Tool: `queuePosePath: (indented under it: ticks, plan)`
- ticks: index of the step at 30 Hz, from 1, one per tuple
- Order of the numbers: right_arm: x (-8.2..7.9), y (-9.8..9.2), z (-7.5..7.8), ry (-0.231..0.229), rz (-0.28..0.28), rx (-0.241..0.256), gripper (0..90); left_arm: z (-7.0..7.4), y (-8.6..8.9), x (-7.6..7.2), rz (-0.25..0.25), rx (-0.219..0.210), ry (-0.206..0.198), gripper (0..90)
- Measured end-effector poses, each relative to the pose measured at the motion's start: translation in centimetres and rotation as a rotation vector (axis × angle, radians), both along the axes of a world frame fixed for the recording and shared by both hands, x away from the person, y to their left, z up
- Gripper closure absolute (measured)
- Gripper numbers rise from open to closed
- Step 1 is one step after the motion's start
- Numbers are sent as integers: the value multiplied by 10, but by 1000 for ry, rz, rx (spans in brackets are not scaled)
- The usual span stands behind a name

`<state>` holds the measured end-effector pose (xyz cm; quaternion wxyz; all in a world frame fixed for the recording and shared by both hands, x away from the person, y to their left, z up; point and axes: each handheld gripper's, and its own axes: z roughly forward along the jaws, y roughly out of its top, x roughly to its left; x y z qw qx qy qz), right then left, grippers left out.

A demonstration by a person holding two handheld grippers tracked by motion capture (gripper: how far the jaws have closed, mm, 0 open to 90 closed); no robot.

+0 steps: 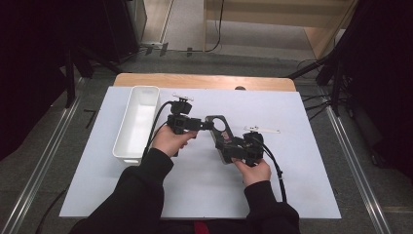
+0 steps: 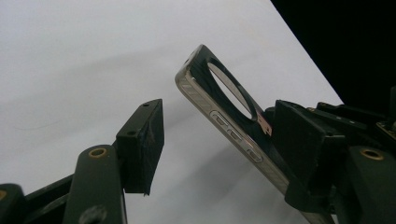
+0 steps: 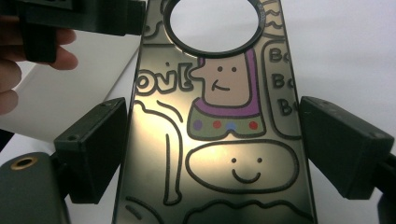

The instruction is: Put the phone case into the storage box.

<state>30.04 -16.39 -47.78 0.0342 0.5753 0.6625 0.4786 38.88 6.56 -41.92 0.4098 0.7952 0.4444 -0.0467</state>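
A: Where is the phone case (image 3: 219, 116)?

B: You hold it raised above the white mat (image 1: 292, 195), near the table's middle. In the high view the phone case (image 1: 220, 132) shows as a dark strip with a round camera opening at its far end. The right gripper view shows its glossy back: cartoon figures in black outline, one with a purple collar and coloured dots.

A: And the right gripper (image 3: 212, 154)?

B: Its jaws flank the case at narrow spread, one on each long edge. Whether the pads press the edges, you cannot tell. In the high view the right gripper (image 1: 233, 152) sits at the case's near end, with your right hand (image 1: 253, 170) behind it.

A: The left gripper (image 2: 219, 149)?

B: Its jaws stand wide. The right-hand pad lies against the case's face; the other is well apart. In the high view the left gripper (image 1: 208, 125) reaches the case's far end from your left hand (image 1: 170, 139).

A: Beyond these?

B: A white bin (image 1: 137, 122) stands on the mat to the left.
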Motion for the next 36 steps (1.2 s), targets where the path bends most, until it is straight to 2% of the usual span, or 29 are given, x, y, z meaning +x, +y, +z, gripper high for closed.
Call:
queuePosePath:
  ticks: [5,9,14,18,22,27,36]
  plan:
    - [1,2,0,-7,-4,13,106,2,-2,-1,10,29,-50,340]
    - [2,3,0,-15,-8,19,106,3,-3,0,15,24,-53,317]
    - [1,6,-1,-23,-9,31,106,5,-5,3,23,-4,-30,322]
    - [1,7,-2,-25,-16,42,106,5,-7,6,39,-7,-12,323]
    - [0,8,-3,-31,-23,53,106,4,-9,9,62,-6,29,350]
    - [-1,11,-5,-27,-31,67,106,4,-8,13,93,-30,76,353]
    - [-1,15,-6,-41,-49,83,106,3,-9,17,123,-43,110,398]
